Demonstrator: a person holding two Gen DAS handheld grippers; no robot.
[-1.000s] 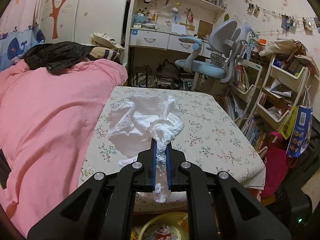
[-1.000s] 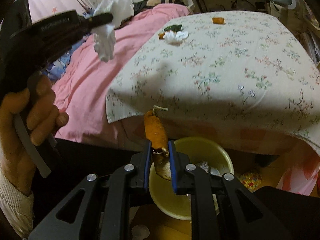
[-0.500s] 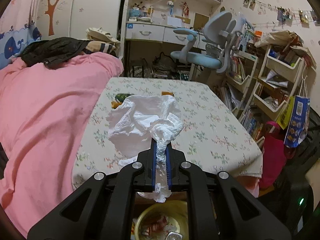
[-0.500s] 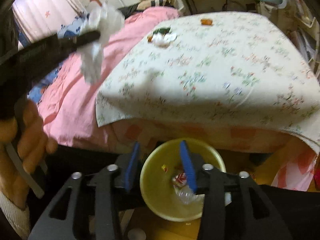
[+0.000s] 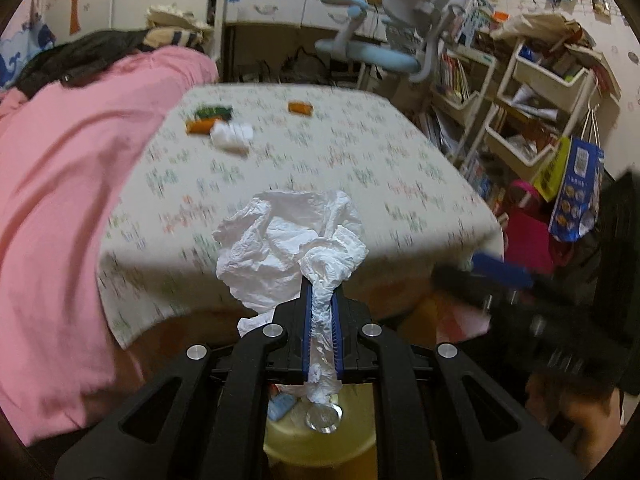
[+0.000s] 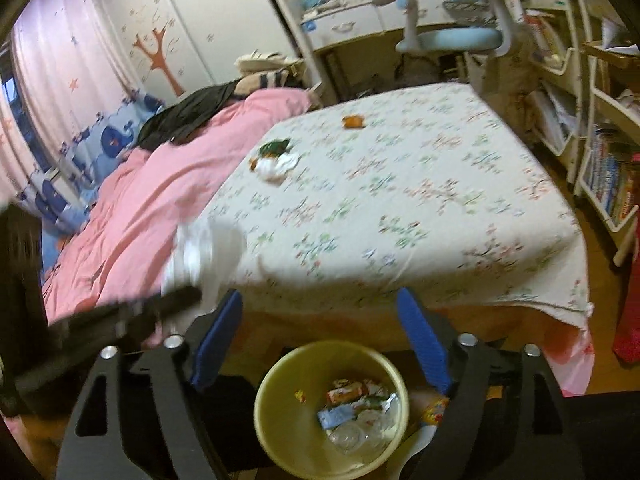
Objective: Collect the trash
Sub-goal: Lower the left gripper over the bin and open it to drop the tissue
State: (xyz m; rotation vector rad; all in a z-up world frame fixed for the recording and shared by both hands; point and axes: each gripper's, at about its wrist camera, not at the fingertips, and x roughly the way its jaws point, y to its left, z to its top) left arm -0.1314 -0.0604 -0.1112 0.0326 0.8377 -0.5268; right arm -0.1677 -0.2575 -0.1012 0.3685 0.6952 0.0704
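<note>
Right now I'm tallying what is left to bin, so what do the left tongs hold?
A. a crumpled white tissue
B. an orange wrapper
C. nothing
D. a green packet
A: the left tongs are shut on a crumpled white tissue, above the yellow bin.

Both wrist cameras look steeply down from the desk's point(image 5: 328, 168) near edge toward twelve o'clock, sharing desk and yellow bin point(image 6: 280, 384).
</note>
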